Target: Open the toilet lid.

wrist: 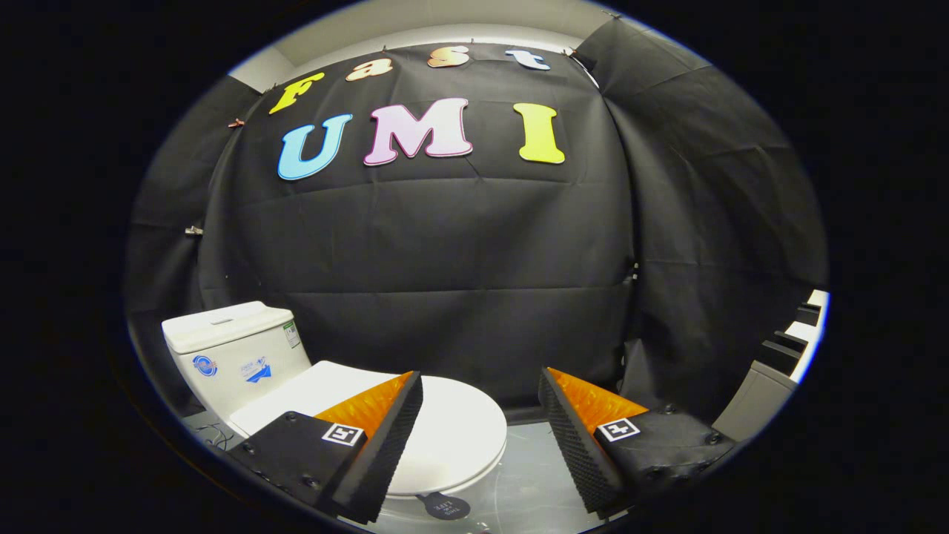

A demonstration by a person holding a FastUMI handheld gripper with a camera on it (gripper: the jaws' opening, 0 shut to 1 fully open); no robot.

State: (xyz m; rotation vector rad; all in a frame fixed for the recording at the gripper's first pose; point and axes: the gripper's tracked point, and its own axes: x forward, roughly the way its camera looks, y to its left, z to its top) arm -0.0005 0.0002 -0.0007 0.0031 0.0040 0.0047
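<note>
A white toilet stands low ahead, with its lid (452, 426) lying flat and closed over the bowl. Its tank (233, 348) rises behind the lid, with stickers on its face. A small dark round tag (442, 506) hangs at the lid's front rim. My gripper (480, 387) is open, fingers wide apart, hovering above the lid's front part. One finger (385, 430) overlaps the lid's middle; the other finger (574, 437) is off past the lid's edge, over the floor. Nothing is between them.
Black cloth walls close the booth behind and beside the toilet. Grey glossy floor (530, 482) shows past the bowl. A grey cabinet corner (760, 397) and stepped white-and-black shelves (804, 326) stand off beyond the far finger. Wires (211, 434) lie by the toilet's base.
</note>
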